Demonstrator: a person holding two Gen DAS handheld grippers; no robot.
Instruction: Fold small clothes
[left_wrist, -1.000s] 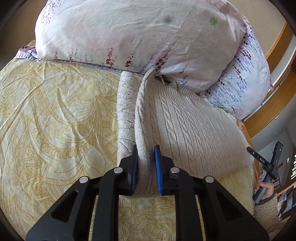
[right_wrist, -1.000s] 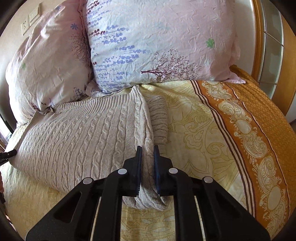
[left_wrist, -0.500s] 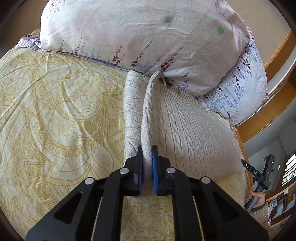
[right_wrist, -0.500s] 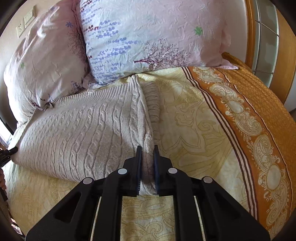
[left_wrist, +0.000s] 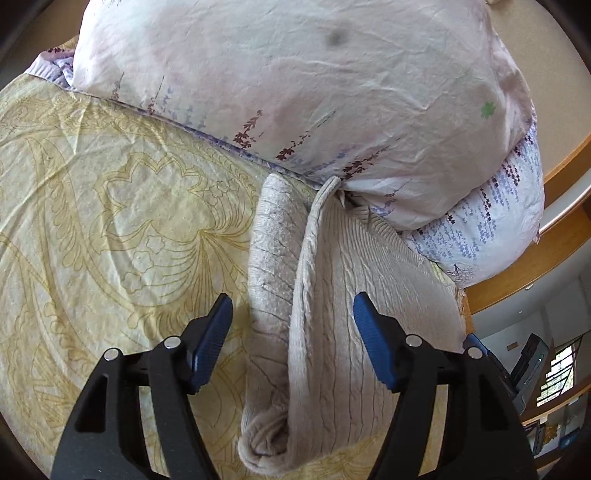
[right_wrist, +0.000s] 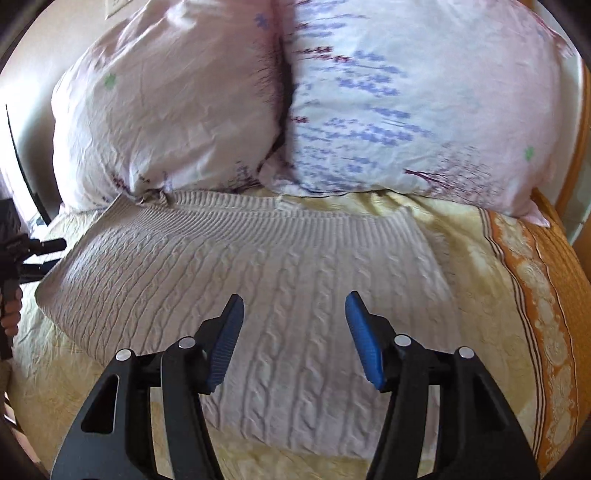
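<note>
I am holding the left claw (left_wrist: 291, 343) wide open, empty, astride the folded edge of the sweater (left_wrist: 332, 332); the right claw (right_wrist: 293, 339) is gaping empty above its panel. The sweater is lying on the bed (left_wrist: 110, 229) against the pillows (right_wrist: 406, 110). Next fold: regrip both hem corners evenly. No containers are showing.

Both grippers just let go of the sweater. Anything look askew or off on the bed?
One thing: in the left wrist view the beige cable-knit sweater has an edge standing up in a ridge with a rolled flap beside it, not lying flat. The left gripper and right gripper are open. No damage visible.
</note>
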